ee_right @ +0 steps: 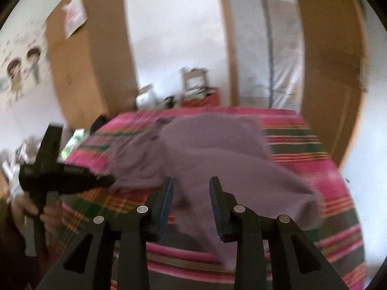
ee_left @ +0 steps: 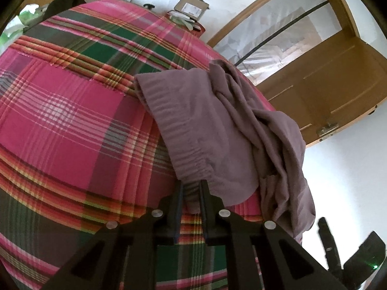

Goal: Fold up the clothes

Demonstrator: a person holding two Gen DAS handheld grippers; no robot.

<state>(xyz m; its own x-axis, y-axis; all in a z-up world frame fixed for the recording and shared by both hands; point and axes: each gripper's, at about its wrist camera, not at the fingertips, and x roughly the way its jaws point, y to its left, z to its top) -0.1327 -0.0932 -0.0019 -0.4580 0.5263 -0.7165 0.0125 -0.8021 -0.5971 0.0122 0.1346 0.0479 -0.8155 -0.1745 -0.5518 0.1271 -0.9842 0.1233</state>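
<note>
The garment (ee_left: 217, 130), mauve with an elastic waistband, lies on a plaid bedspread (ee_left: 72, 111). In the left wrist view it occupies the centre and right of the frame. Its waistband edge forms the long axis, running from upper left of centre down to the lower middle. The rest is bunched in folds to the right and hangs over the bed edge at lower right.

The left gripper (ee_left: 191, 186) enters from the bottom centre. Its jaws stand narrowly apart and the lower waistband corner sits between them; the cloth appears pinched there. The right wrist view, which is blurred, agrees: the left gripper's tip meets the garment's left end at mid-left, with a hand (ee_right: 24, 207) on its handle.

The right gripper (ee_right: 191, 186) stands with jaws clearly apart in the lower centre of its own view. The garment lies beyond and under the gap; the pads do not press on it. A wooden door (ee_left: 338, 91) stands at right.
</note>
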